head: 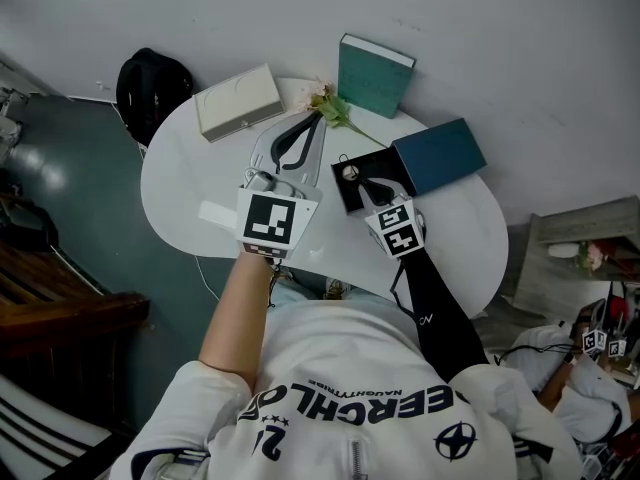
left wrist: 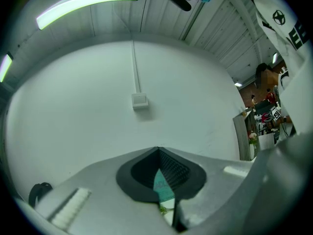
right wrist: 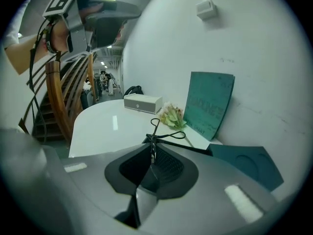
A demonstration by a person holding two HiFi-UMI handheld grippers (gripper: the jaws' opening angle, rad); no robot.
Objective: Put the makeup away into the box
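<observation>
As the right gripper point(right wrist: 152, 149) pinches a wiry black eyelash curler point(right wrist: 152, 138) mid-stem, the left gripper point(left wrist: 159, 153) hangs closed and empty. Light, stiff and probably slippery, the curler is best held at that stem.

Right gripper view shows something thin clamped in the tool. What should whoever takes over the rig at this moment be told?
Left tool: shut, empty, held level above the white oval table.
Right tool: shut on a thin black metal eyelash curler with looped handles, tilted down over the open black box.
Box: on the table's right part, with a small round silver item inside and a flat dark teal lid beside it.
Done: curler picked up.
Left: lower it into the box and release.
</observation>
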